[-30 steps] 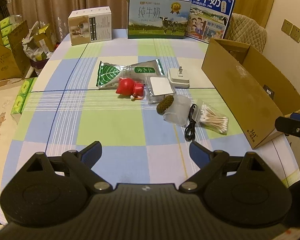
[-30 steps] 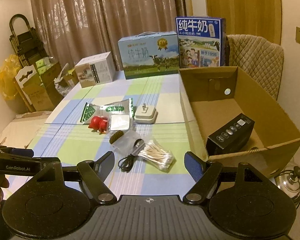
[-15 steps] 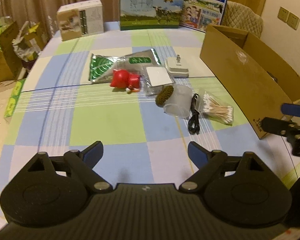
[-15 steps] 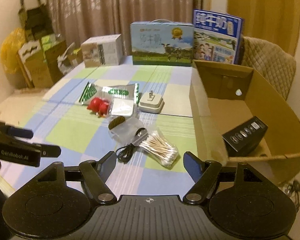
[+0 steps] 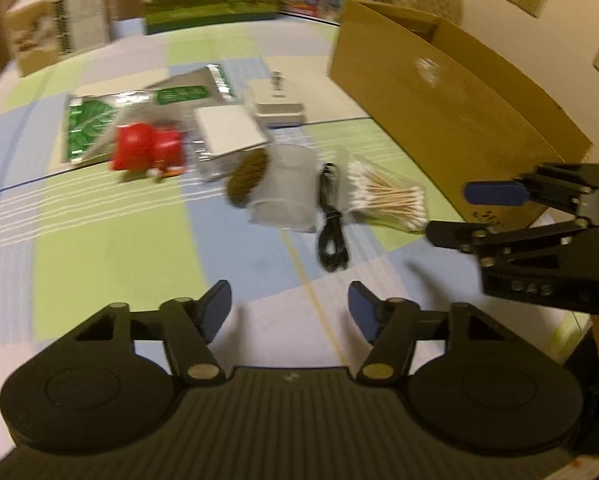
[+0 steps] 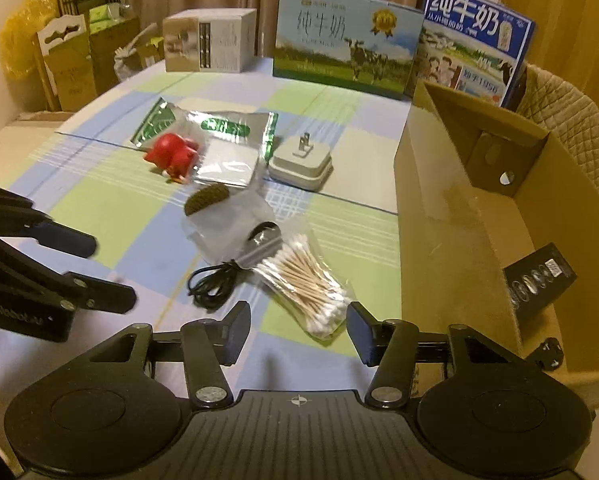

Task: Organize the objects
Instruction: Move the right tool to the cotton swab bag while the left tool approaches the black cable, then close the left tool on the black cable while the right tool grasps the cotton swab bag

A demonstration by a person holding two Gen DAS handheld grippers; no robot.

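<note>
I have both tools low over the near edge of the surface (image 6: 99, 208), each with nothing between its pads. The left tool (image 5: 289, 310) stands about half open; its jaws have just been closing on air. The right tool (image 6: 297, 332) is somewhat narrower, and its jaws have also just been closing, empty.

The loose items lie in a cluster around the middle of the surface, near the open cardboard box (image 6: 459, 216) at its right edge, which I take to be where they go; a black device (image 6: 539, 280) already lies inside it. Nearest the right tool is the bag of cotton swabs (image 6: 303, 280), just ahead of its pads. The bag's long axis runs diagonally, white tips toward the near right and the far left. The coiled black cable (image 6: 211, 280) lies touching or just beside it, its length running roughly from near to far.

Farther back are a clear pouch (image 6: 231, 228) with a brown knitted piece, I think, a red toy (image 6: 171, 154), a green foil packet (image 6: 159, 120) and a white plug adapter (image 6: 301, 162), prongs up.
</note>
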